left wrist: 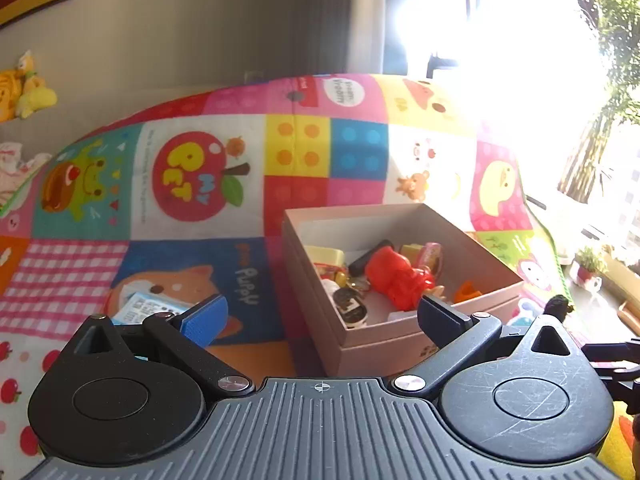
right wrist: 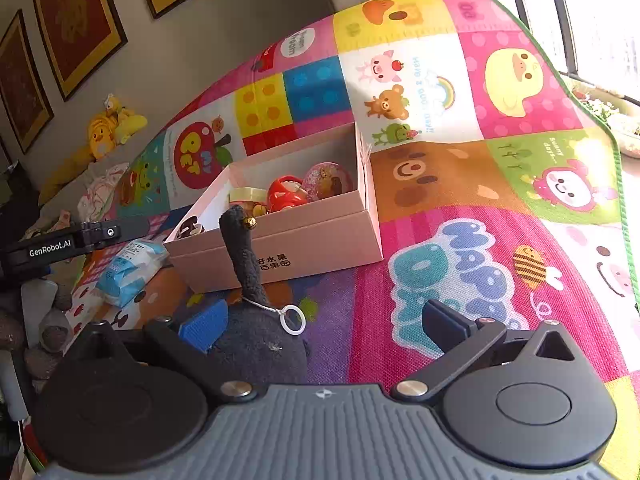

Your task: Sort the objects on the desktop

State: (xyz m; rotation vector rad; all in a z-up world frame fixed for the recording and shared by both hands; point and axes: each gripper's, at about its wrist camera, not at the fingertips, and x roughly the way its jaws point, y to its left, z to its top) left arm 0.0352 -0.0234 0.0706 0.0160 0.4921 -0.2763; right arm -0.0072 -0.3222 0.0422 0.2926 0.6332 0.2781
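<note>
Lying between the spread fingers of the right hand-held gripper (right wrist: 322,326), a dark plush toy (right wrist: 256,340) is resting on the patchwork play mat (right wrist: 460,184), its thin tail or neck sticking upward and a white ring tag hanging off it; its body is touching or just beside the blue pad, well apart from the other. No earlier picture being given, the judgement is that the toy is either about to be pinched or has just been let go. Ahead of this hand-held gripper, the open pink box (right wrist: 280,240) is already holding a red figure and other trinkets, so the next move is likely calling for closing on the plush body and carrying it forward over the rim. The left hand-held gripper (left wrist: 320,320) is also standing spread and empty, tilting down toward the box, with a blue-and-white packet (left wrist: 140,308) just beyond its blue pad
</note>
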